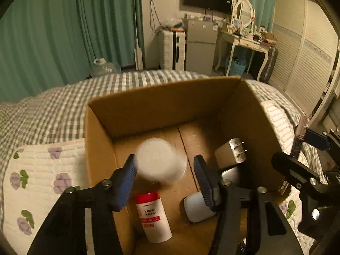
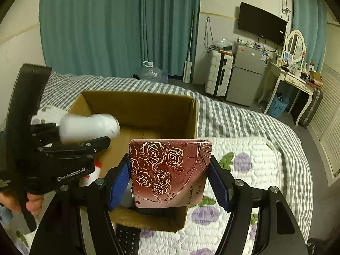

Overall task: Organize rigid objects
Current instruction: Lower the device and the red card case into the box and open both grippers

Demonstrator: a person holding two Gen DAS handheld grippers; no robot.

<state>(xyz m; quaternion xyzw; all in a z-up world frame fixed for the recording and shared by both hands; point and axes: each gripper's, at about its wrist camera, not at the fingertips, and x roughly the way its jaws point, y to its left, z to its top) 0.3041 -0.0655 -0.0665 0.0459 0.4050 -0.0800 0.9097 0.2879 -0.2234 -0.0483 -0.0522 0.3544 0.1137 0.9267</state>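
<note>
An open cardboard box sits on the bed. My left gripper hovers over it, jaws wide; a blurred white jar lies between the fingers, touching neither blue pad clearly. From the right wrist view the jar sticks out past the left gripper above the box. In the box lie a red-capped white bottle, a white round object and a grey charger plug. My right gripper is shut on a red rose-patterned tin at the box's near right edge.
The bed has a grey checked cover and a white floral quilt. A black remote lies by the box's near side. A fridge, a suitcase and a dressing table stand far behind.
</note>
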